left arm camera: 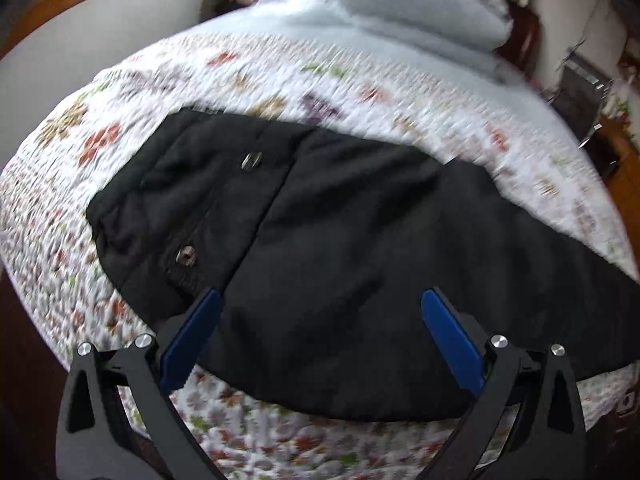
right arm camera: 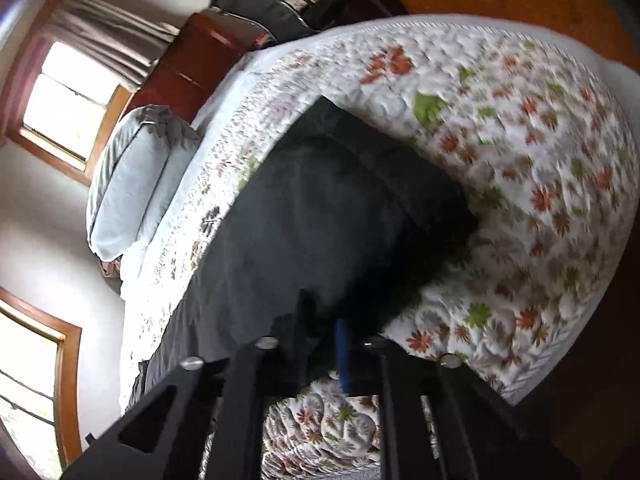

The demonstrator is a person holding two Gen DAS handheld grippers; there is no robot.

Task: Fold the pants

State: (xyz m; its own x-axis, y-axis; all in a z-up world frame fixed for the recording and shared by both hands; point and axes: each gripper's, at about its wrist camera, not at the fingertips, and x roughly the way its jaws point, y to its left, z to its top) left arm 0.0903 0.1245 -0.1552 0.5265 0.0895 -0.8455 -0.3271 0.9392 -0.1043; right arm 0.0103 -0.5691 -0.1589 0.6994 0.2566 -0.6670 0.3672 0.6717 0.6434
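Pillow (left arm camera: 412,4) beyond pants (left arm camera: 320,240) on quilt (left arm camera: 240,80)

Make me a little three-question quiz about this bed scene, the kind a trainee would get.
1. True or false: the left tool is open above the black pants.
2. What are the pants lying on? A) a bare wooden floor B) a floral quilt C) a glass desk
3. Fill in: the right tool is shut on the ____.

Key: 1 true; 2 B; 3 pants, its blue finger pressed against dark cloth at the pants' edge.
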